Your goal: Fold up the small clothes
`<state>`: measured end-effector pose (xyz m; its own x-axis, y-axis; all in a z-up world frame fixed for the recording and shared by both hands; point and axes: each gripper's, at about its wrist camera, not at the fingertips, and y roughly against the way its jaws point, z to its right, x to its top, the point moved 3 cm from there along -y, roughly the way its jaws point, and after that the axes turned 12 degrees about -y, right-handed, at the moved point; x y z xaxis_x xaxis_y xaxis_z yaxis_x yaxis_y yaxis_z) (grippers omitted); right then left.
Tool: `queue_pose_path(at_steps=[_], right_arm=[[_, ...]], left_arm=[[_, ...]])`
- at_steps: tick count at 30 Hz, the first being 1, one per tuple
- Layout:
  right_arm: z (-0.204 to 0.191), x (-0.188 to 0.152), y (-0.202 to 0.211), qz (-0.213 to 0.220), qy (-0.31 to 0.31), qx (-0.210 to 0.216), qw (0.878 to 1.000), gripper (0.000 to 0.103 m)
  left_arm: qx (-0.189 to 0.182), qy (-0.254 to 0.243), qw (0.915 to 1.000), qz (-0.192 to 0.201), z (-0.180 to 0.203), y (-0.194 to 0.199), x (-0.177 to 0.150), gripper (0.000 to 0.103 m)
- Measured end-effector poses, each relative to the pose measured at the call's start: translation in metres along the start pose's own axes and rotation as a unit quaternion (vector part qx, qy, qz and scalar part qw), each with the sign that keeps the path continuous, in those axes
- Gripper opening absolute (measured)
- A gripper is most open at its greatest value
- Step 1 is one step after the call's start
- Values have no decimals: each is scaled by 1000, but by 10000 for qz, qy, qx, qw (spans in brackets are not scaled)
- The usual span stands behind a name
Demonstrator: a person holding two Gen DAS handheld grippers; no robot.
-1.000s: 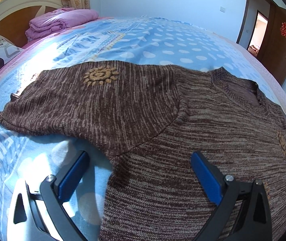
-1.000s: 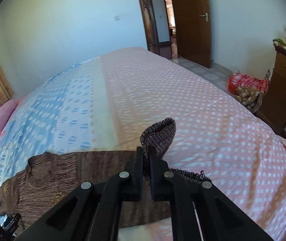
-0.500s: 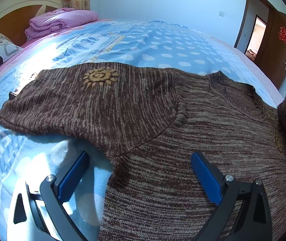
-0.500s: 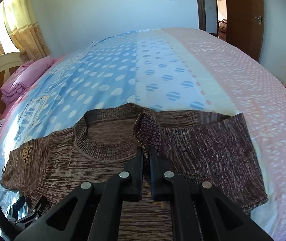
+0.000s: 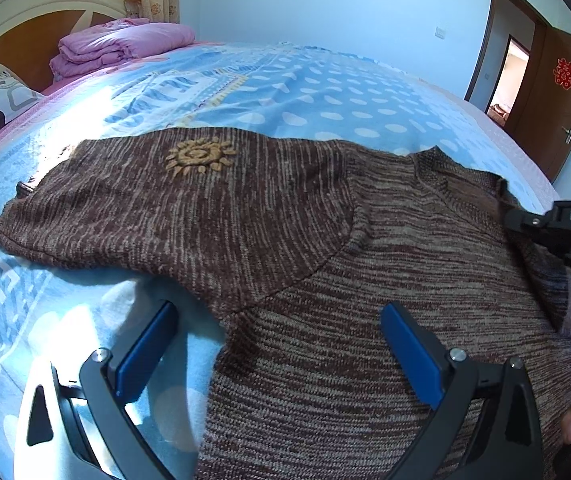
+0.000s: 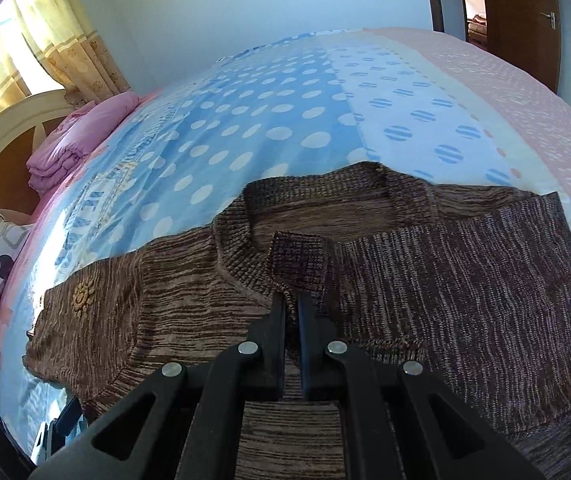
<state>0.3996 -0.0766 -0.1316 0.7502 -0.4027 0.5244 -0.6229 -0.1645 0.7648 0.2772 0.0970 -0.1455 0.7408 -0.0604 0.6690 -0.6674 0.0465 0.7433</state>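
Right wrist view: the right gripper (image 6: 292, 308) fingers are clamping the sleeve cuff (image 6: 299, 262), laying it across the brown knit sweater (image 6: 189, 304) spread on the bed (image 6: 285, 120). The left gripper (image 5: 277, 344) is hovering, fingers apart, over the hem side; next likely calls for releasing the cuff and folding the other sleeve (image 5: 157, 208).

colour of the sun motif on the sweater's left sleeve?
Tan-gold, on the brown marled sleeve; the sun motif shows best in the left wrist view.
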Motion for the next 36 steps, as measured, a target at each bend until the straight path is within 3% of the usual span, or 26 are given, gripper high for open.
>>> queue_pose_path(at_steps=[5, 9, 13, 15, 17, 20, 24, 25, 29, 34, 35, 36], right_arm=[[-15, -5, -21, -268, -128, 364, 9989, 8], [-22, -11, -35, -847, -450, 1131, 9889, 15], [-2, -6, 9, -303, -309, 1396, 9893, 15], [30, 0, 45, 298, -161, 1145, 9928, 15], [62, 6, 65, 683, 98, 350, 9970, 15], [115, 10, 77, 545, 19, -129, 9984, 15], [174, 13, 113, 879, -482, -259, 9946, 15], [179, 10, 119, 861, -415, -324, 9949, 16], [180, -5, 117, 485, 46, -538, 9974, 41], [187, -17, 88, 52, 91, -584, 9982, 39], [192, -19, 78, -70, 75, -758, 9971, 24], [195, -20, 78, 24, 55, -776, 9970, 22]], left_arm=[[1, 6, 10000, 24, 0, -1, 0, 103], [12, -13, 10000, 8, 1, -2, 1, 103], [1, -7, 10000, 8, 1, -2, 0, 103], [0, -5, 10000, 17, 1, -2, 0, 103], [-10, 3, 10000, 31, 1, -2, 0, 103], [5, -12, 10000, 7, 1, -3, 0, 103], [5, -11, 10000, -4, 1, -3, 0, 103], [11, -15, 10000, -10, 2, -3, 0, 103], [30, -33, 10000, -23, 1, -4, 0, 103], [43, -43, 10000, -37, 1, -5, 0, 103], [50, -48, 10000, -43, 1, -5, 0, 103], [54, -52, 10000, -49, 1, -6, 0, 103]])
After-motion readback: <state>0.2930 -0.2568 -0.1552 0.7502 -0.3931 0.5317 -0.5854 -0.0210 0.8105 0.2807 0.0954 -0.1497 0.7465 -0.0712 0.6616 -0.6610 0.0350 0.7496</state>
